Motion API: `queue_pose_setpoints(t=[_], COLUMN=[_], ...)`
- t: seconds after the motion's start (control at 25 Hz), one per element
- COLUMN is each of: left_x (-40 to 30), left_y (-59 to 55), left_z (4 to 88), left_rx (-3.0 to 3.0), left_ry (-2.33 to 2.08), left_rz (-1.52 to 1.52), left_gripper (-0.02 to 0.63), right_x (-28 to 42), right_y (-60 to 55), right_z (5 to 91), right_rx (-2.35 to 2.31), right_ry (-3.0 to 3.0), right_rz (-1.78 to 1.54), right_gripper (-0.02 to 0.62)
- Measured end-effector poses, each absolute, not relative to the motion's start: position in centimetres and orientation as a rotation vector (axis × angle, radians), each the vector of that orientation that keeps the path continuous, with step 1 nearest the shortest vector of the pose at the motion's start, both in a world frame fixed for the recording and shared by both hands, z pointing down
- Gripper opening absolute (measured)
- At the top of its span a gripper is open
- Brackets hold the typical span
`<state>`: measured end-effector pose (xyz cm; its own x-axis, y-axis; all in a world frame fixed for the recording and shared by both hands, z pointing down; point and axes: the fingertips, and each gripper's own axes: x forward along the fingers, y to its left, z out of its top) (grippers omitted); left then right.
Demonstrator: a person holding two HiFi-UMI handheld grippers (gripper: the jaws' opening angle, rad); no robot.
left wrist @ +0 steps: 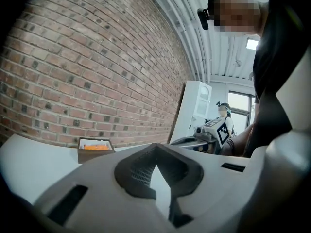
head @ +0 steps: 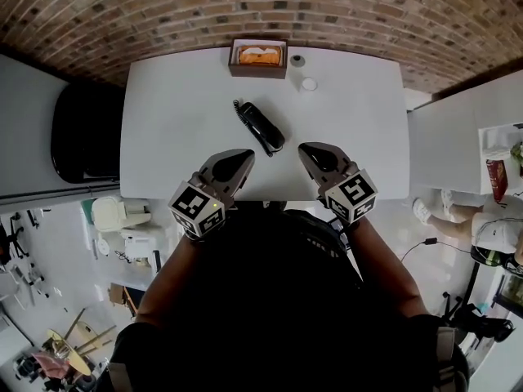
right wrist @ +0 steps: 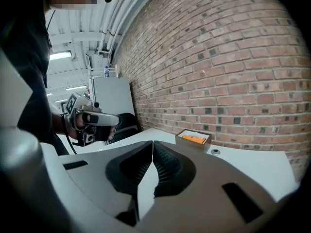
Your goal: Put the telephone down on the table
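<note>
The black corded telephone handset [head: 260,126] lies on the white table [head: 163,137]; the left gripper [head: 243,157] and right gripper [head: 308,150] are both closed and empty; placing looks finished; no further move seems needed.

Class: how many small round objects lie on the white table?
2. A grey one right of the box; a white one nearer the telephone. The box could hide more.

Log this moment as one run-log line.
telephone: lying on white table, untouched | left hand-held gripper: shut, empty | right hand-held gripper: shut, empty | task: looks done
</note>
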<state>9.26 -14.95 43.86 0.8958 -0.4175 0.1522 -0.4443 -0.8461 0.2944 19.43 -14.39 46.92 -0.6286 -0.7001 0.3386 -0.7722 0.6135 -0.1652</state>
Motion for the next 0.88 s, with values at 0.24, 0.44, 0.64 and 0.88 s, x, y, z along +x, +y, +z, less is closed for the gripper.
queue_pose_setpoints(t=[0.24, 0.44, 0.64, 0.88], left_x=[9.0, 8.1, 6.3, 3.4], left_y=[-13.8, -12.9, -11.7, -10.0], left_z=[42.7, 41.9, 41.9, 41.4], left_rx=[2.752, 2.766, 2.767, 2.8], left_ry=[-0.676, -0.695, -0.69, -0.609], left_rz=[0.132, 0.159, 0.163, 0.196], left_gripper=[0.006, 0.006, 0.006, 0.006], right_x=[18.8, 17.7, 16.0, 13.7], right_y=[-13.4, -13.1, -12.1, -10.5], right_z=[45.9, 44.7, 44.4, 44.1], right_rx=[1.168, 1.147, 1.142, 1.202], right_ry=[-2.65, -2.695, -2.701, -2.678], right_rz=[0.427, 0.408, 0.415, 0.43], right_gripper=[0.017, 0.017, 0.017, 0.017])
